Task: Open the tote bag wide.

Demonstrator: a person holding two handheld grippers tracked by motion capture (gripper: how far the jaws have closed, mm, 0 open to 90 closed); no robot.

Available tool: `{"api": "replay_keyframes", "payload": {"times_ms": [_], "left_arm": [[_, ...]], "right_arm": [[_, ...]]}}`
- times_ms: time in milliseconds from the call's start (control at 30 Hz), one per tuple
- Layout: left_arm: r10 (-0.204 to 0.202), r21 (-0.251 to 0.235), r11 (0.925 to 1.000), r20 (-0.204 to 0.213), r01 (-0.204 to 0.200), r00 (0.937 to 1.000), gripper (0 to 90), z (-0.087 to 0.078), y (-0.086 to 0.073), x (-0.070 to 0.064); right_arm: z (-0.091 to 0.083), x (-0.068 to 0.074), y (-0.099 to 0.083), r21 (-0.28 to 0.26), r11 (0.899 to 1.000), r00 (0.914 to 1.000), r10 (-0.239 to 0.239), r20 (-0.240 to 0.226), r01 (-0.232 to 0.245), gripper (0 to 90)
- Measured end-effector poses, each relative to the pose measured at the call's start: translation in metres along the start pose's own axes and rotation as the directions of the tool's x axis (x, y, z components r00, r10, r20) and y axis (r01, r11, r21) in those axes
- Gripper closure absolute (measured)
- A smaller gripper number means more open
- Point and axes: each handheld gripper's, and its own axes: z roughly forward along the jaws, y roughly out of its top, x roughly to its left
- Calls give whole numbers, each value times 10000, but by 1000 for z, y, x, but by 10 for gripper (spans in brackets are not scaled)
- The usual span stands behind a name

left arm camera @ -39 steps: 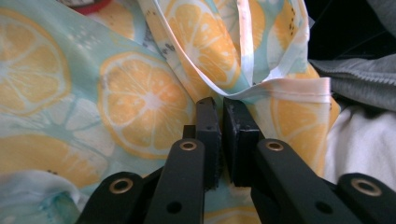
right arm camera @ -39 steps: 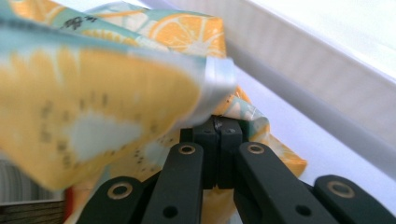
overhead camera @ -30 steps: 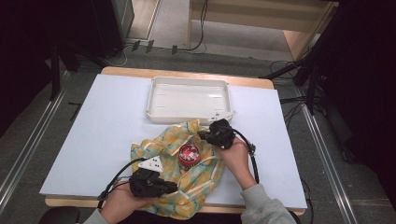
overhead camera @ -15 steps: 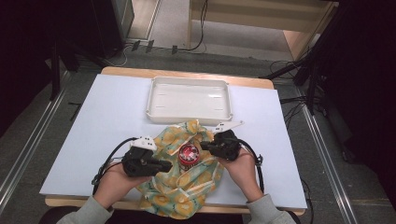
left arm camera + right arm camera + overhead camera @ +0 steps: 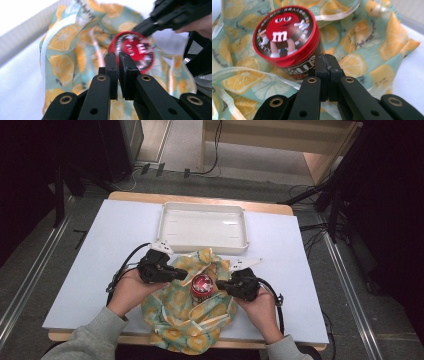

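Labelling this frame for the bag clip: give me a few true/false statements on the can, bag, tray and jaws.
1. The red-lidded can stands upright on the lemon-print bag. True.
2. The white tray holds the can. False: the tray is empty; the can is on the bag, nearer the person.
3. The left gripper has its jaws wide open. False: they are nearly closed.
4. The right gripper has its jaws shut, just beside the can. True.
5. The bag lies between tray and person. True.

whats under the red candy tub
The candy tub stands on a lemon-print cloth bag spread on the table. The bag's folds hide the tub's base, so anything beneath it cannot be seen.
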Motion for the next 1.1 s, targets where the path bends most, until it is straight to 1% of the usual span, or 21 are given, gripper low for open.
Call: {"api": "replay_keyframes", "payload": {"times_ms": [33,67,167,200,233,267,300,433,467,600,700,900,967,1100], "left_arm": [[-108,60,9999,-83,109,9999,864,5,-1,4],[-261,129,9996,-42,262,9996,864,9,-2,9],[-593,244,9979,-24,593,9982,864,19,-9,19],[-694,263,9972,-45,695,9976,864,22,-11,21],[-722,337,9968,-82,724,9974,864,24,-13,23],[-800,306,9963,-78,802,9968,864,26,-14,24],[-827,317,9961,-77,829,9965,864,28,-15,25],[-892,207,9958,90,890,9960,865,33,-19,29],[-886,135,9960,107,885,9960,864,34,-19,29],[-723,269,9970,116,719,9973,864,38,-21,29],[-764,280,9967,126,760,9970,864,42,-21,29],[-799,318,9963,-79,801,9968,864,48,-22,30],[-739,428,9963,-250,749,9970,864,51,-23,32],[-658,489,9964,-567,686,9962,864,54,-23,34]], "right_arm": [[1,1,-1,53,10000,10000,12,-30,-12,900],[2,1,-2,81,10000,10000,-37,-11,37,900],[4,1,-5,168,9999,10000,16,-29,-16,900],[5,1,-7,167,9999,10000,-28,-15,28,900],[5,1,-9,177,9998,10000,18,40,-18,900],[6,1,-12,246,9996,9999,127,3,-127,900],[6,0,-13,272,9996,10000,92,13,-92,900],[7,1,-15,268,9995,9998,181,-55,-179,900],[7,2,-16,264,9996,9999,124,-71,-122,900],[11,3,-17,407,9991,10000,70,-71,-67,900],[13,3,-17,457,9989,9999,108,-81,-105,900],[15,5,-19,528,9986,9999,38,-142,-30,900],[15,6,-19,519,9987,9999,26,-139,-19,900],[16,7,-22,592,9982,9998,61,-202,-49,900]]}}
